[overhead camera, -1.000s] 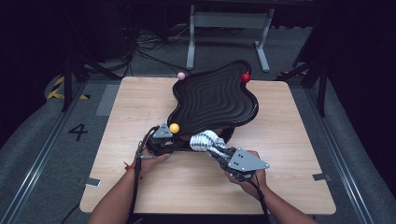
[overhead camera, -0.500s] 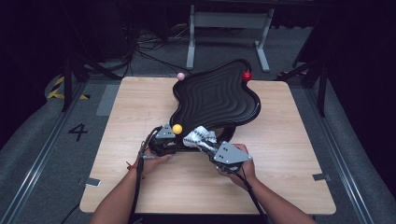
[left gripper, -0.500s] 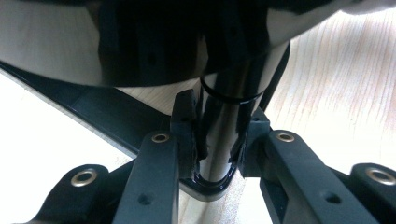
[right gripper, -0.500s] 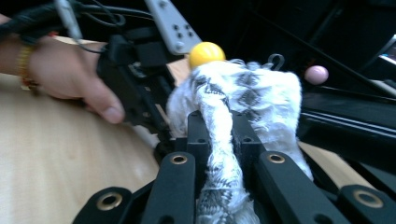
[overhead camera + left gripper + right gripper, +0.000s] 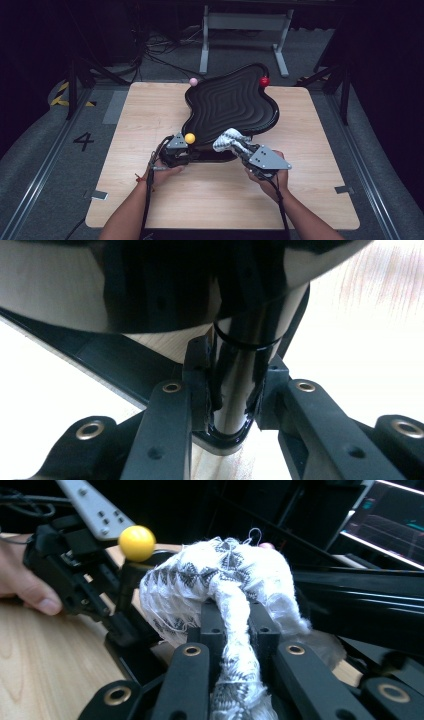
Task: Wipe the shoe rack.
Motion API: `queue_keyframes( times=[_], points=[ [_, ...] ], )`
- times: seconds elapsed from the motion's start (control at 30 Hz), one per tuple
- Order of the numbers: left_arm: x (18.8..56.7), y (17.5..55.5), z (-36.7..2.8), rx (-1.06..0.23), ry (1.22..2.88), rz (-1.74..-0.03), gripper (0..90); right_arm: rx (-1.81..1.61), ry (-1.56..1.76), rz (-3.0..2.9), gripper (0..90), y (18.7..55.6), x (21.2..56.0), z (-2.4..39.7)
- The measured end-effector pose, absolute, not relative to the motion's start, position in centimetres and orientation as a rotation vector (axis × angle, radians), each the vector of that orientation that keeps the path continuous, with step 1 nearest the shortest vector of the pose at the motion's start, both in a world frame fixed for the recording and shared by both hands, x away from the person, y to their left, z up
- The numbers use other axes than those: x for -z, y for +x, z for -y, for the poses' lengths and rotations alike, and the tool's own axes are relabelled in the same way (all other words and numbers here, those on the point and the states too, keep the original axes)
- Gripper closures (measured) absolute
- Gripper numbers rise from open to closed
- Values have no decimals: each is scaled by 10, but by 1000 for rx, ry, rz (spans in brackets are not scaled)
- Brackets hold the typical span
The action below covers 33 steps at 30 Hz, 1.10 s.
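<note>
Left gripper (image 5: 232,400) clamps tray leg (image 5: 240,370); right gripper (image 5: 232,625) pinches cloth (image 5: 220,585)

The black wavy ridged tray (image 5: 230,105) covers its own stand; in the left gripper view the glossy black post (image 5: 239,390) is cut off above by the tray's blurred underside. The white patterned cloth (image 5: 225,590) runs off the bottom edge of the right gripper view and hides the tray's near rim there. Both forearms leave the high view at the worktop's (image 5: 310,200) near edge.
</note>
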State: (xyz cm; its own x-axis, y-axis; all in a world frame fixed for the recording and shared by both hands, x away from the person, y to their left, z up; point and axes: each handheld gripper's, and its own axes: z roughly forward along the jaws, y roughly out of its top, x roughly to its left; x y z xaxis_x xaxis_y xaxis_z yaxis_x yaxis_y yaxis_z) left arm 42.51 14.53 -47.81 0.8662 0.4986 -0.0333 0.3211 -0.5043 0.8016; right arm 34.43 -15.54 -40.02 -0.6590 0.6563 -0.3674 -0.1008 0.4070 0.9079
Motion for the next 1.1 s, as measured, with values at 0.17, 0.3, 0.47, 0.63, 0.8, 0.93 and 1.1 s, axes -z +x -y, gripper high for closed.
queue_keyframes(
  times=[0.17,0.3,0.47,0.63,0.8,0.93,1.1],
  points=[
    [478,425,-145,-251,2143,-589,739,-1335,499,-1893,818,342,393,167],
    [478,425,-145,-250,2145,-582,739,-1351,530,-1861,818,340,385,180],
    [478,425,-145,-253,2146,-581,739,-1358,564,-1841,818,336,382,185],
    [478,425,-145,-257,2148,-578,739,-1358,574,-1855,818,338,387,175],
    [478,426,-146,-259,2148,-578,739,-1324,528,-1901,818,343,398,150],
    [478,425,-145,-251,2146,-582,739,-1313,501,-1935,818,348,405,130],
    [478,425,-145,-252,2144,-582,739,-1288,448,-1977,818,347,413,111]
  ],
)
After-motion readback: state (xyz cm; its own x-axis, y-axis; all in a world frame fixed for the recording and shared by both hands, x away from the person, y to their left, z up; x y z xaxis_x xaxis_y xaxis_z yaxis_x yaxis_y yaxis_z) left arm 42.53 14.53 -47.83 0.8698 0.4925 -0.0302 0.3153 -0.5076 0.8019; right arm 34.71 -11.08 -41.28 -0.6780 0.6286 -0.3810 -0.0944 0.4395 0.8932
